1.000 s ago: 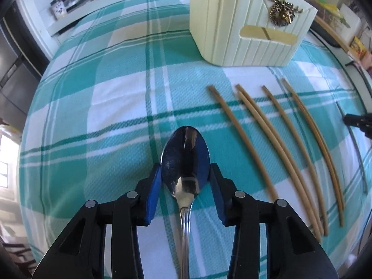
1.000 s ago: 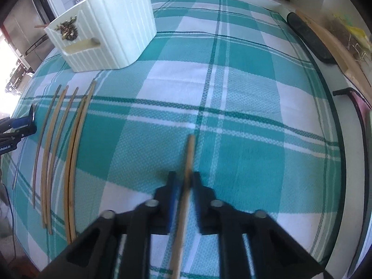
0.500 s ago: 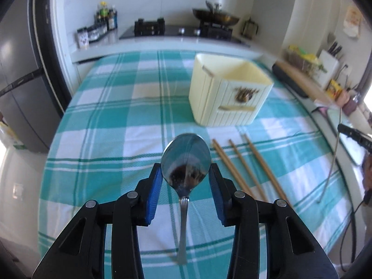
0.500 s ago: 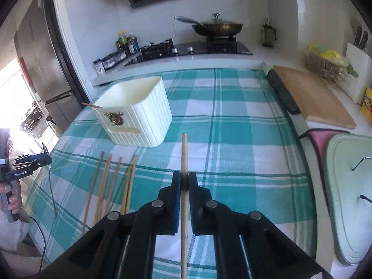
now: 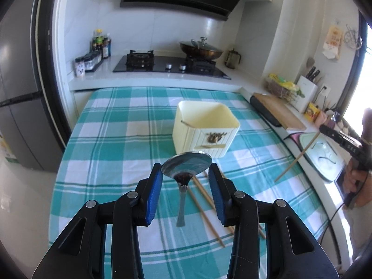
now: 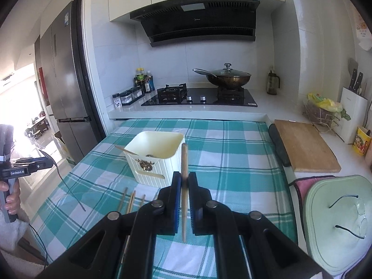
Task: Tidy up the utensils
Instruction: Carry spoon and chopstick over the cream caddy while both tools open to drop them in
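My left gripper [image 5: 185, 174] is shut on a metal spoon [image 5: 186, 164], gripping the bowl's edges, handle hanging down, well above the table. My right gripper [image 6: 184, 182] is shut on a wooden chopstick [image 6: 184, 162], held upright above the table. The right gripper and its chopstick also show in the left wrist view [image 5: 296, 158]. A cream utensil box [image 5: 204, 130] stands on the checked cloth; in the right wrist view [image 6: 154, 160] it holds a chopstick and something metallic. Loose chopsticks [image 5: 207, 197] lie on the cloth in front of the box, also in the right wrist view [image 6: 131, 201].
A teal checked tablecloth [image 5: 116, 139] covers the table. Behind it are a stove with a wok [image 6: 224, 78] and spice bottles [image 6: 141, 80]. A wooden cutting board [image 6: 302, 144] and a green lidded tray [image 6: 337, 223] sit to the right. A fridge [image 6: 62, 74] stands left.
Both grippers have risen high above the table and levelled out, the left with the spoon, the right with the chopstick. The box and loose chopsticks now lie below and ahead.
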The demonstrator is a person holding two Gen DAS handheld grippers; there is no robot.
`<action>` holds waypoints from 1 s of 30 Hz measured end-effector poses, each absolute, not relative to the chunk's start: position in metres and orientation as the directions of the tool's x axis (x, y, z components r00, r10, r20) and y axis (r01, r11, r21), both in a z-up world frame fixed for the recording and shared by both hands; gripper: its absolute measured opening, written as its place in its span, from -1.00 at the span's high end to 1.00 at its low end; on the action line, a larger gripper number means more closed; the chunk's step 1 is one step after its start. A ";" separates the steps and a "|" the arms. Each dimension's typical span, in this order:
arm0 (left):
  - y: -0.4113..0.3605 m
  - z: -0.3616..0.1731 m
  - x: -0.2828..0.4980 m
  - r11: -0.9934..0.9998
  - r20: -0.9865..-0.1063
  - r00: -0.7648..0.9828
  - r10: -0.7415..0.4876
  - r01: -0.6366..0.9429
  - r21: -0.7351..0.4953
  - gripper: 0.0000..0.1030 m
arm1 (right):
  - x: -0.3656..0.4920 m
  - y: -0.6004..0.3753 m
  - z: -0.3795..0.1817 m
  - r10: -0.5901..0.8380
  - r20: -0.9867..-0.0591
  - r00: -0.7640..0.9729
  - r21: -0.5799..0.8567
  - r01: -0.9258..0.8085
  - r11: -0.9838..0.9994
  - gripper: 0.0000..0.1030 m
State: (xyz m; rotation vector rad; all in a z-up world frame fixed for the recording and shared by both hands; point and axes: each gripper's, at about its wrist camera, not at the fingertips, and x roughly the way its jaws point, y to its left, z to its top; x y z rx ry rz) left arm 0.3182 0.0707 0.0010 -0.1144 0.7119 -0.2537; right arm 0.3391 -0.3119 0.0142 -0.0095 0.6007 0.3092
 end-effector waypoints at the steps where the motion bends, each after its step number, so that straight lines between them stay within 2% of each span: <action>1: 0.071 0.007 0.320 0.962 -0.627 0.729 -0.273 0.196 -0.191 0.21 | 0.344 -0.311 0.019 0.287 -0.554 0.781 0.084 -0.291 0.953 0.87; 4: 0.070 0.028 0.326 0.954 -0.605 0.738 -0.300 0.212 -0.213 0.21 | 0.359 -0.307 0.030 0.301 -0.555 0.775 0.088 -0.306 0.948 0.87; 9: 0.060 0.075 0.352 0.950 -0.509 0.804 -0.307 0.224 -0.218 0.21 | 0.393 -0.294 0.057 0.325 -0.529 0.784 0.074 -0.338 0.938 0.87; 15: 0.041 0.102 0.415 0.959 -0.413 0.876 -0.248 0.161 -0.235 0.21 | 0.426 -0.274 0.094 0.359 -0.362 0.860 0.089 -0.352 0.932 0.87; 17: 0.033 0.096 0.444 0.955 -0.410 0.879 -0.242 0.141 -0.260 0.21 | 0.436 -0.267 0.097 0.369 -0.294 0.882 0.097 -0.357 0.929 0.87; 19: 0.028 0.085 0.468 0.951 -0.427 0.871 -0.245 0.129 -0.281 0.21 | 0.449 -0.258 0.094 0.385 -0.268 0.883 0.107 -0.369 0.923 0.87; 24: 0.012 0.039 0.521 0.950 -0.534 0.808 -0.250 0.099 -0.296 0.22 | 0.491 -0.233 0.056 0.411 -0.339 0.846 0.109 -0.398 0.911 0.87; 30: 0.000 -0.023 0.558 0.946 -0.700 0.651 -0.293 0.093 -0.310 0.22 | 0.555 -0.203 -0.013 0.398 -0.646 0.651 0.149 -0.404 0.903 0.87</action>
